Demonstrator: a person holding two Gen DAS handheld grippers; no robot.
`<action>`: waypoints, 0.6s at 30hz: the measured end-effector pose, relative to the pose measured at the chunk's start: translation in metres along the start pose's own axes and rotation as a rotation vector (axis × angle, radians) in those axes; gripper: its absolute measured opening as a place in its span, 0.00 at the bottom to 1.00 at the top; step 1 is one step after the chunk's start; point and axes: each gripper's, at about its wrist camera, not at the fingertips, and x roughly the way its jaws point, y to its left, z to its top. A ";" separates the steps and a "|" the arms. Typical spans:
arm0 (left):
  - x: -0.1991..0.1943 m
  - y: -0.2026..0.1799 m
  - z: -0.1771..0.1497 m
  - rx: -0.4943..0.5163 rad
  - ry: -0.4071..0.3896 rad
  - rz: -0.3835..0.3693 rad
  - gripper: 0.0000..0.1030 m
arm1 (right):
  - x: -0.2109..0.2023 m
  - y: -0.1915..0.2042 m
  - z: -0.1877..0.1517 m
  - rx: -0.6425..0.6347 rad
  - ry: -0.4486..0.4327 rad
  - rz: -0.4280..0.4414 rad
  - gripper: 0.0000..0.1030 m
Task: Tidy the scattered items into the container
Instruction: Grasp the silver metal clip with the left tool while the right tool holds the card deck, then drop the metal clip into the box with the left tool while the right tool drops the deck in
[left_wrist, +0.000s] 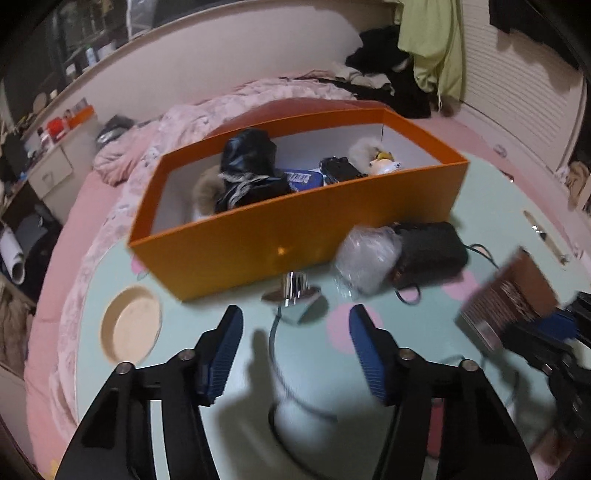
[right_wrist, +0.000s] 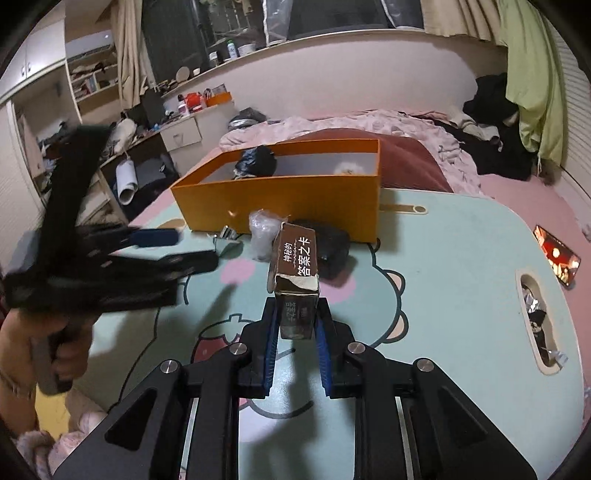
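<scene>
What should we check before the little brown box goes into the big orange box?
1. Right claw shut on the brown card box: ok.
2. Card box lifted clear of the table: cannot tell.
3. Room left inside the orange box: ok, bare floor shows between the things in it.
4. Left claw out of the way: cannot tell, it is open, holding nothing and blurred.
5. Things waiting outside the orange box: not ok, the plastic bag, black pouch and metal clip remain.
</scene>
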 end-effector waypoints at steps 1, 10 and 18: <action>0.005 -0.001 0.001 0.009 0.008 0.015 0.30 | 0.000 -0.001 0.000 0.002 0.000 0.000 0.19; -0.028 0.015 -0.024 -0.078 -0.104 -0.118 0.27 | -0.002 -0.004 0.000 0.005 -0.010 0.007 0.19; -0.080 0.025 0.006 -0.097 -0.232 -0.155 0.27 | -0.012 0.006 0.021 -0.014 -0.060 0.033 0.20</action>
